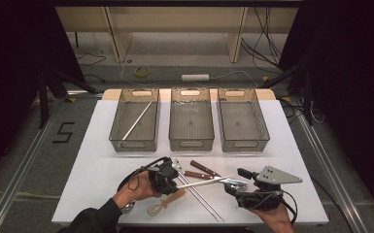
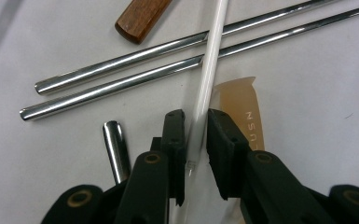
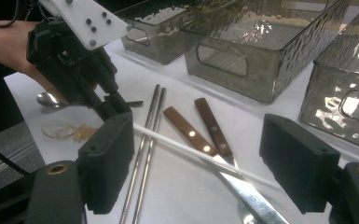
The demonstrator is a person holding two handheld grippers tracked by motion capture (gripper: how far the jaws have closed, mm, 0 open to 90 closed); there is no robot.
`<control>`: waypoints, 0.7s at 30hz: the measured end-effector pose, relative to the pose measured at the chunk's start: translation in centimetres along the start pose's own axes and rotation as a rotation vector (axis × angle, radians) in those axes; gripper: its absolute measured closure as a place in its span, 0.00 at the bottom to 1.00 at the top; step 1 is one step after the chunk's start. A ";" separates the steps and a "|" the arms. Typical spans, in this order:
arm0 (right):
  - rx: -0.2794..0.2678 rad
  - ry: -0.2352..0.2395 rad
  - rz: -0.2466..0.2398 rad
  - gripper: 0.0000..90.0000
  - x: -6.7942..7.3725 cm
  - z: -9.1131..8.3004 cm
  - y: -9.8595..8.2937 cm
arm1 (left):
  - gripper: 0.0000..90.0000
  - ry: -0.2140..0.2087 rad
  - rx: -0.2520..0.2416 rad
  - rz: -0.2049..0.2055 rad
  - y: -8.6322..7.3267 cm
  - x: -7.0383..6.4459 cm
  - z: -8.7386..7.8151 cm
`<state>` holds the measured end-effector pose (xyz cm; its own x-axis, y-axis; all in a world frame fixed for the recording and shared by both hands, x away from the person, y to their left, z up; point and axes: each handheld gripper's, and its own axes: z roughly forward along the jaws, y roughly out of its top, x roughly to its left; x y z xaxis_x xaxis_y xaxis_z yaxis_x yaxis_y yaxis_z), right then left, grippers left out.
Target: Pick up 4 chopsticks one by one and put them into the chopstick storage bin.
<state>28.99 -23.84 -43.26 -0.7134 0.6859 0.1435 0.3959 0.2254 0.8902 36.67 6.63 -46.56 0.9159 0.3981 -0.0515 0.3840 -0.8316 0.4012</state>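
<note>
We hold the left gripper [image 2: 196, 126] low over the white worktop [image 1: 102, 145], clamped on the near end of a thin white stick [image 2: 210, 70]. From there the stick runs out across two metal straws [image 2: 135, 70] that lie side by side, and in the high view its far end reaches toward the right gripper [image 1: 243, 182]. That right gripper is spread wide, holding nothing, with the stick passing between its jaws over the blades of two knives with brown wooden handles [image 3: 196, 128].

Beside the left gripper lies a pale translucent handle [image 2: 240, 112] with raised lettering; we can read "NSU" running along it, and the rest is hidden by the jaw. A metal spoon handle [image 2: 114, 147] pokes out on the other side.

At the back of the worktop stand three clear grey bins [image 1: 192, 126] in a row; the left one holds a single long metal rod [image 1: 137, 120]. On the floor to the left, black tape forms the number "5" [image 1: 64, 132].
</note>
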 end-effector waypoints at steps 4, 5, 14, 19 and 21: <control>0.003 -0.001 -0.002 0.30 0.0 0.0 0.0 | 0.86 0.007 0.003 0.007 0.0 -0.2 0.1; 0.003 -0.001 -0.001 0.30 0.0 0.0 0.0 | 0.86 0.010 0.006 0.014 0.1 -0.2 0.0; 0.004 -0.001 -0.001 0.30 0.0 0.0 0.0 | 0.92 0.010 -0.001 0.037 0.0 -0.3 0.1; 0.003 -0.001 -0.002 0.30 0.0 0.0 0.0 | 0.92 0.012 -0.011 0.045 0.0 -0.2 0.0; 0.002 -0.001 -0.002 0.30 0.0 0.0 0.0 | 0.92 0.012 -0.020 0.043 0.0 -0.2 -0.2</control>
<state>29.00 -23.85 -43.24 -0.7136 0.6860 0.1419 0.3962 0.2281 0.8894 36.45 6.64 -46.40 0.9300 0.3668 -0.0231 0.3418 -0.8402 0.4211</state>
